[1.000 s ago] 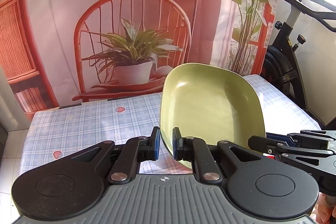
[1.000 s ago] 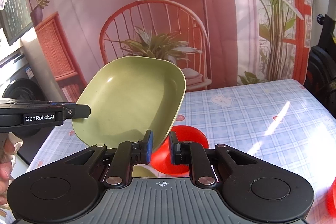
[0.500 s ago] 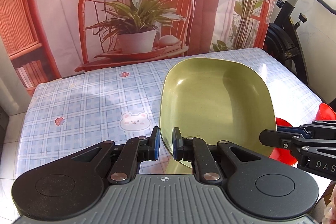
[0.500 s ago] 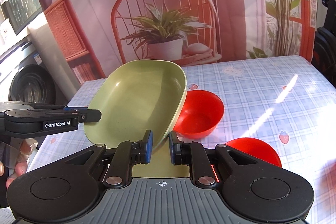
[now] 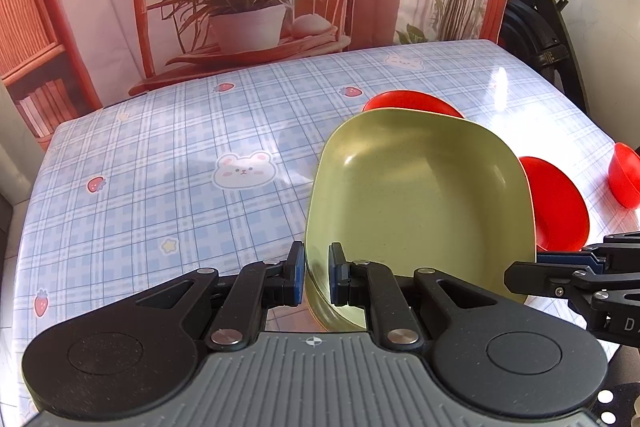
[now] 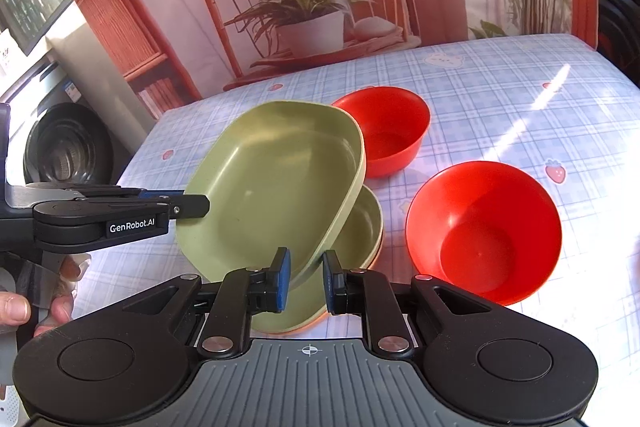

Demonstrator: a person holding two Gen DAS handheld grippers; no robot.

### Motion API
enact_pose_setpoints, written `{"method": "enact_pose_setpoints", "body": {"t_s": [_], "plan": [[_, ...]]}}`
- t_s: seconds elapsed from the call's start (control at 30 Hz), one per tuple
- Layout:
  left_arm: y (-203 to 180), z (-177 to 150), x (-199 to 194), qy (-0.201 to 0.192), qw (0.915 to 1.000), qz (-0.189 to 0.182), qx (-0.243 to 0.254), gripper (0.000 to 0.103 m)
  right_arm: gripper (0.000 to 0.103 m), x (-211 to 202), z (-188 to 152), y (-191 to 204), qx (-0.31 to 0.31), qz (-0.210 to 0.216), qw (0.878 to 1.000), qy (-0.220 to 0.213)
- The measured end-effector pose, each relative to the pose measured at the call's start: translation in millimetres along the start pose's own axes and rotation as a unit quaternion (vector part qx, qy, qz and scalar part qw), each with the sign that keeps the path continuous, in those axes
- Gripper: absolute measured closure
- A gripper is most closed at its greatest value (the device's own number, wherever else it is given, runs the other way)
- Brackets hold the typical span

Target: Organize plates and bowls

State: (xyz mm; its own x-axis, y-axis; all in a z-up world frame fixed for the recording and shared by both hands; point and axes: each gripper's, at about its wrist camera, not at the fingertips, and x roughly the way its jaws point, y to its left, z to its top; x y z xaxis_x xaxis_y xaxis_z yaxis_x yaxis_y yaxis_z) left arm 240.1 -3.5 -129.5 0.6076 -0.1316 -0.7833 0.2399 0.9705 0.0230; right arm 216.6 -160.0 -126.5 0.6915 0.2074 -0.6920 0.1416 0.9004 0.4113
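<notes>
Both of your tools have tipped downward over the last second, so the raised green plate (image 5: 420, 203) now hangs low over the surface (image 5: 160, 155) instead of in front of the backdrop.

Your left tool (image 5: 312, 275) has its two pads closed to a narrow gap on the plate's near rim, the plate standing straight ahead of it and tilted. Past the plate's far edge sit a red bowl (image 5: 412, 105) and, to its right, a second red bowl (image 5: 560, 203); a third red bowl (image 5: 624, 179) lies further right, at the frame edge.

Your right tool (image 6: 303, 277) is likewise closed narrowly on the opposite rim. Directly beneath its fingers lies another green plate (image 6: 360, 227) flat on the surface, and the held plate slants above it, far edge high, not yet nested.

You appear to be in the stacking step, with the plate most of the way down. Next you would need to level the held plate, line its corners up with the one below, lower it until it seats, then open both tools together so it does not slide off.
</notes>
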Motion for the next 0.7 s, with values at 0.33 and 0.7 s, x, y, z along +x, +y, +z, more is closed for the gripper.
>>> {"method": "enact_pose_setpoints", "body": {"t_s": [0.33,0.7], "plan": [[3,-8,15,0.019,0.9998,0.003,0.010,0.090,0.086,7,-12,0,0.009,0.016,1.000,0.023],[1,-9,20,0.020,0.9997,0.006,0.014,0.090,0.086,14,-15,-7,0.028,0.021,0.999,0.033]]}}
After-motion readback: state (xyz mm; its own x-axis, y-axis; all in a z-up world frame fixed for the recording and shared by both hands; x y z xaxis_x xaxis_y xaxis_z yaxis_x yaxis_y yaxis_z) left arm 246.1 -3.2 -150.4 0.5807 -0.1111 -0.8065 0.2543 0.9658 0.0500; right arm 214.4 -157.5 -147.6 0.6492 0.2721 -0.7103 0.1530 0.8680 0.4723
